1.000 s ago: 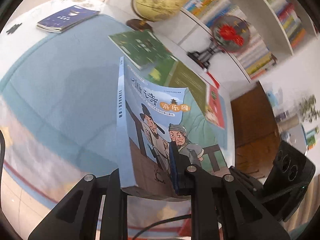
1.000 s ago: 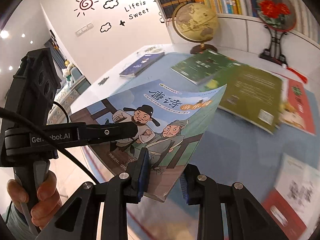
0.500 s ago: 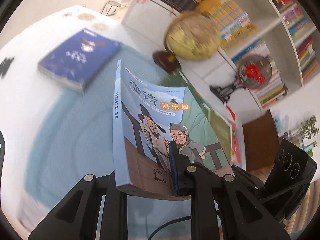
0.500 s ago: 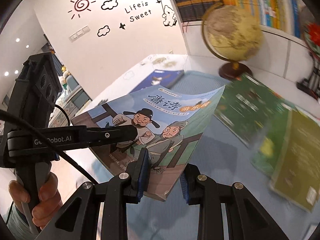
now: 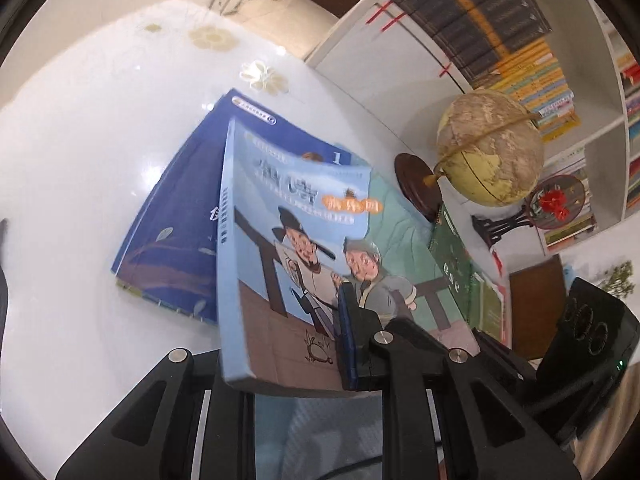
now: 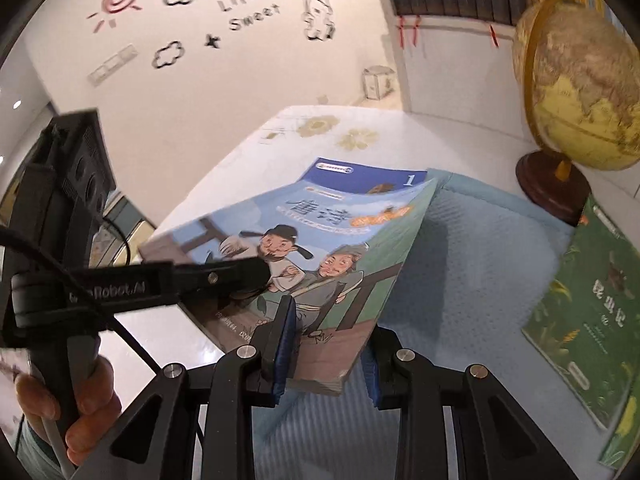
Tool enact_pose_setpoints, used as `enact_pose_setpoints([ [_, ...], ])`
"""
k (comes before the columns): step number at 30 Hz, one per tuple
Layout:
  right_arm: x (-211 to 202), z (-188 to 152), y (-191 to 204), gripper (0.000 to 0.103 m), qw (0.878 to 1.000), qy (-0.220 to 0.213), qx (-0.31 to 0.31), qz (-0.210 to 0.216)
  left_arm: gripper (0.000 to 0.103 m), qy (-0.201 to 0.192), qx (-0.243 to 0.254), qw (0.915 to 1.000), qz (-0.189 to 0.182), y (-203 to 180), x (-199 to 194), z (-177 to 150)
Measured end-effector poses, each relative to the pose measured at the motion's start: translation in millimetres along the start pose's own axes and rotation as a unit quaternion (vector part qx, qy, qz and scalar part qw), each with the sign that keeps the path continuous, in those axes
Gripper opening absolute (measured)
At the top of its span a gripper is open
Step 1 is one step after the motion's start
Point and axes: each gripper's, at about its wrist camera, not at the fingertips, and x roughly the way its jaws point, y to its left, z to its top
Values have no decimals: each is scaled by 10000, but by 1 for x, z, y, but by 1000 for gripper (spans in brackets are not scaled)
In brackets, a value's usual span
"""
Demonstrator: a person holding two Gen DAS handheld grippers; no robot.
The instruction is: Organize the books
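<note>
Both grippers hold one light-blue picture book point(image 5: 296, 264) with two cartoon men on its cover, also seen in the right wrist view point(image 6: 312, 256). My left gripper point(image 5: 288, 356) is shut on its near edge by the spine. My right gripper point(image 6: 328, 348) is shut on its lower right corner. The book hangs tilted just above a dark blue book point(image 5: 180, 232) that lies on the white table; its top edge shows in the right wrist view point(image 6: 364, 178).
A globe point(image 5: 488, 152) on a dark wooden base stands at the right near the bookshelves point(image 5: 532, 64). A green book point(image 6: 588, 312) lies on the light-blue mat point(image 6: 472, 264). A red fan ornament point(image 5: 556, 204) stands behind the globe.
Both grippers have carried the picture book left across the table, away from the green books, until it hangs over the dark blue book. The grip has not changed.
</note>
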Motion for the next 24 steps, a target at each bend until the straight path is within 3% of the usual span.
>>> enact_pose_setpoints([
  [2,11,5,-4,29,9997,51,223,-9,17,120,-140,9998,-116,11,6,7],
  [8,36,8,-5,29,9987,182,457,-107,30,594,-460,9971,154,36,24,27],
  [15,56,1,-6,29,9968,315,699,-221,34,1266,-736,9890,191,61,36,35],
  [20,60,-2,-12,29,9952,255,909,-273,35,1425,-587,9870,454,61,35,40],
  [24,59,-2,-8,29,9948,210,900,-419,33,1366,-495,9840,1032,67,22,40],
])
